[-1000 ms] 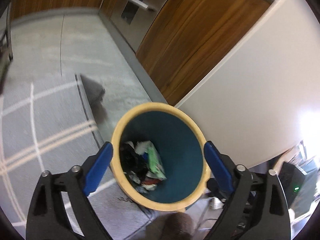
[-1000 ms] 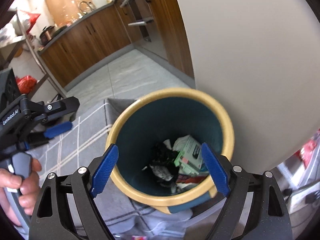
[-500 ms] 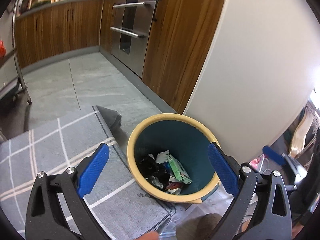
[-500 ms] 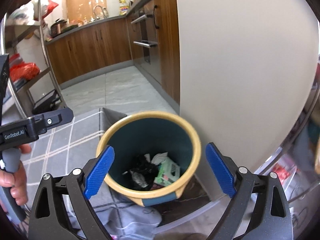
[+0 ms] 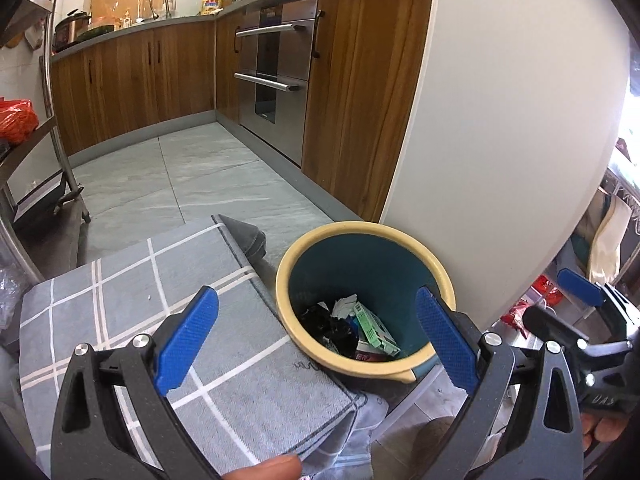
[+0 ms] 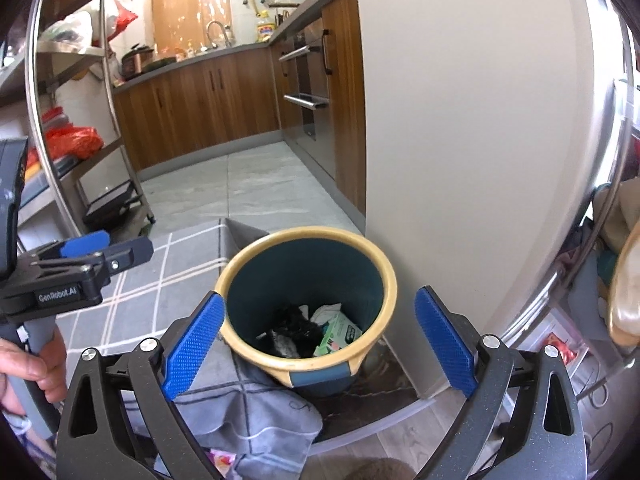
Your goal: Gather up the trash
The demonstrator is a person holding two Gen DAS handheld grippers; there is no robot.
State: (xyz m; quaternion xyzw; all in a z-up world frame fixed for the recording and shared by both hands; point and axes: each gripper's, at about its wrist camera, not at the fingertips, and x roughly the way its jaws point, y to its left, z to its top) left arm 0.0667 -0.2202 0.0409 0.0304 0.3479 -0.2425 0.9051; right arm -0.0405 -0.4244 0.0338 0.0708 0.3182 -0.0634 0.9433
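A teal bin with a yellow rim (image 5: 368, 272) stands on the floor against a white wall corner. It holds trash (image 5: 352, 328): dark crumpled scraps, white paper and a green carton. My left gripper (image 5: 317, 294) hovers above and in front of the bin, open and with nothing between its pads. In the right wrist view the same bin (image 6: 304, 272) and its trash (image 6: 304, 328) sit below my right gripper (image 6: 320, 296), which is wide open and holds nothing. The left gripper's fingers (image 6: 86, 240) show at the left edge there, and the right gripper's fingers (image 5: 580, 292) at the right edge of the left view.
A grey checked mat (image 5: 120, 320) lies left of the bin, with a crumpled grey cloth (image 6: 256, 412) at its near corner. The white wall (image 5: 500, 140) rises right behind the bin. Wooden cabinets and an oven (image 5: 272, 80) line the far side. A metal rack (image 6: 80, 140) stands left.
Both grippers have drawn back and up from the bin, which now looks smaller and lower. Both views have levelled out, showing more of the kitchen. The right jaws stand slightly wider.
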